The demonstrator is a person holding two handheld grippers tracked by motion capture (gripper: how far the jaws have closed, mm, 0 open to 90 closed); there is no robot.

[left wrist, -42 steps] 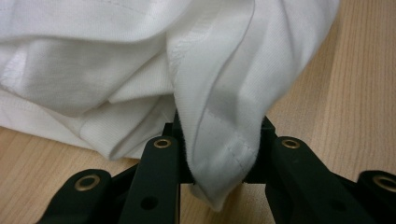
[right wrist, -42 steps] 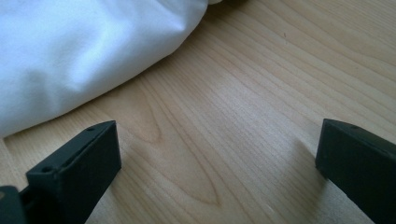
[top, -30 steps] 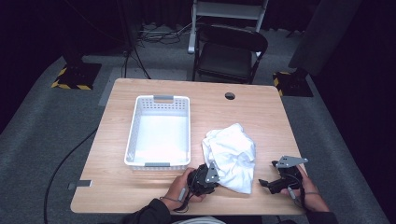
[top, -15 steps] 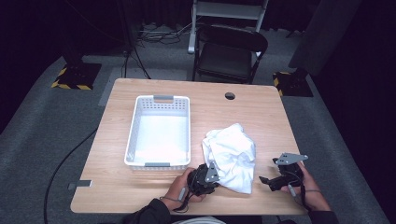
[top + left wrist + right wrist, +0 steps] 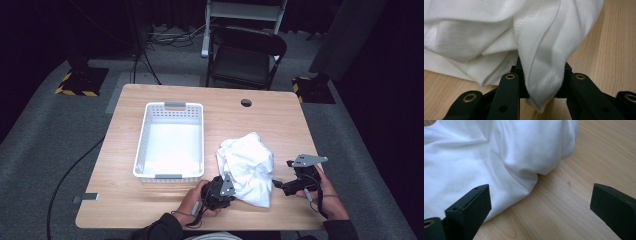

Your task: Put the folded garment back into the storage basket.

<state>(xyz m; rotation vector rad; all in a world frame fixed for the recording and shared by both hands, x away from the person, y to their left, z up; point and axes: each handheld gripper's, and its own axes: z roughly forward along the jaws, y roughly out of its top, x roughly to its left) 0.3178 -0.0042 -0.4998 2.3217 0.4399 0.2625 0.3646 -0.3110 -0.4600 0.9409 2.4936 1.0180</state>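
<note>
On the table [image 5: 150, 200], from the high view, a crumpled white shirt [image 5: 247, 165] is lying just right of the white basket [image 5: 170, 142], between the left gripper [image 5: 227, 187] and right gripper [image 5: 285, 186]. Left gripper view: jaws are pinching a shirt fold. Right gripper view: jaws are sitting spread wide, one edge touching cloth.
</note>
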